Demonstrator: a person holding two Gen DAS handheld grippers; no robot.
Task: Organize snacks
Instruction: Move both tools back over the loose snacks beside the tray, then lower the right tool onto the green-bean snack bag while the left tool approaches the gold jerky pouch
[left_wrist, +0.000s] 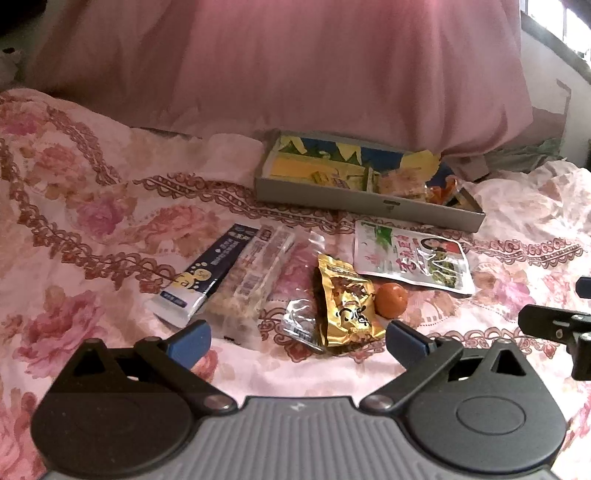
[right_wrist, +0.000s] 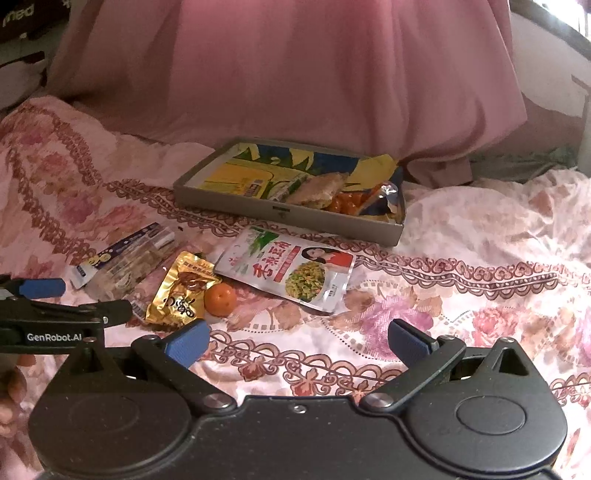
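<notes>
Loose snacks lie on a floral bedspread: a gold packet (left_wrist: 347, 306) (right_wrist: 183, 291), a small orange (left_wrist: 392, 300) (right_wrist: 220, 300), a white-and-green pouch (left_wrist: 413, 258) (right_wrist: 291, 273), a dark blue stick pack (left_wrist: 207, 273) (right_wrist: 122, 247) and clear-wrapped bars (left_wrist: 255, 273). A grey tray (left_wrist: 365, 206) (right_wrist: 295, 218) behind them holds several packets. My left gripper (left_wrist: 297, 338) is open just short of the gold packet, with nothing between its fingers. My right gripper (right_wrist: 297, 338) is open over bare bedspread, to the right of the orange. The left gripper (right_wrist: 40, 291) also shows at the left edge of the right wrist view.
A large pink pillow or quilt (left_wrist: 295, 66) rises behind the tray. The bedspread (right_wrist: 461, 258) is wrinkled to the right. Part of a hand (right_wrist: 11, 387) shows at the lower left of the right wrist view. The right gripper's body (left_wrist: 561, 328) pokes in at the right.
</notes>
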